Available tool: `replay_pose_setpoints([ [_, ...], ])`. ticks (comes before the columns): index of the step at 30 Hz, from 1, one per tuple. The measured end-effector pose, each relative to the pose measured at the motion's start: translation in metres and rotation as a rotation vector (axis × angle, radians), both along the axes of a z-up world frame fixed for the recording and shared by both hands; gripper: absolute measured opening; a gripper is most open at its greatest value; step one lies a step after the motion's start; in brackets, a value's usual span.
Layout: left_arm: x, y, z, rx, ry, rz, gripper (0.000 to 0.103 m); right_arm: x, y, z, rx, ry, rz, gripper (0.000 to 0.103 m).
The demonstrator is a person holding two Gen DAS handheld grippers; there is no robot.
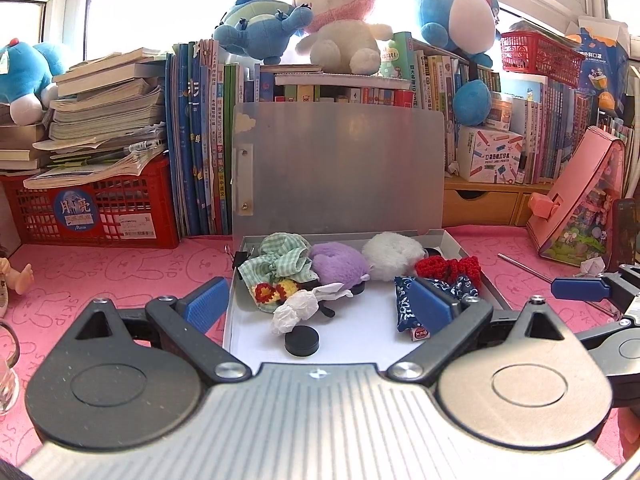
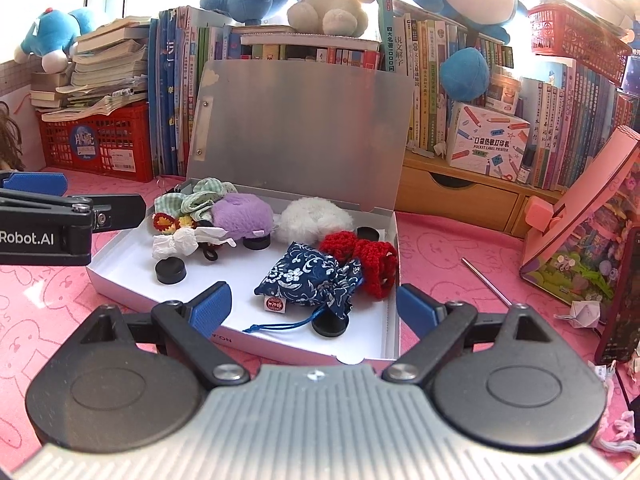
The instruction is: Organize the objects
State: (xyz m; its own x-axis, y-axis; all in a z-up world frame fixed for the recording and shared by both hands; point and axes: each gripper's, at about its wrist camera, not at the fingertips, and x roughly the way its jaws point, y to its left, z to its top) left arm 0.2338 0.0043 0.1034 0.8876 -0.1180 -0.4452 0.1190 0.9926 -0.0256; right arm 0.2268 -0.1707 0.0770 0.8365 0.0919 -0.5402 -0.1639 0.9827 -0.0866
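Both the left gripper (image 1: 320,308) and the right gripper (image 2: 314,310) hang with jaws spread wide, pinching nothing. The open white box (image 2: 120,276) sits at frame centre, holding a blue pouch (image 2: 308,276), a purple plush (image 2: 242,214) and 4 black discs (image 2: 171,271).

The shallow white box (image 2: 384,320) lay open, lid upright. Inside, behind the blue floral pouch (image 2: 308,278), sat a red crochet piece (image 2: 368,256), purple (image 2: 242,214) and white pompoms (image 2: 312,218), green gingham cloth (image 2: 188,200) and crumpled tissue (image 2: 176,242); a black disc (image 2: 171,271) lay left of the pouch.
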Motion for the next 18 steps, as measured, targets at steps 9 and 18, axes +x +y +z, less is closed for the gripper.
replay_pose_setpoints([
  [9,-0.032,-0.006,-0.005,0.027,-0.010,-0.043,0.098,-0.023,-0.010,-0.005,0.031,0.021,-0.016,0.094],
  [18,-0.054,-0.002,-0.019,0.002,-0.002,-0.044,0.098,-0.042,-0.021,-0.014,0.090,0.041,-0.037,0.094],
])
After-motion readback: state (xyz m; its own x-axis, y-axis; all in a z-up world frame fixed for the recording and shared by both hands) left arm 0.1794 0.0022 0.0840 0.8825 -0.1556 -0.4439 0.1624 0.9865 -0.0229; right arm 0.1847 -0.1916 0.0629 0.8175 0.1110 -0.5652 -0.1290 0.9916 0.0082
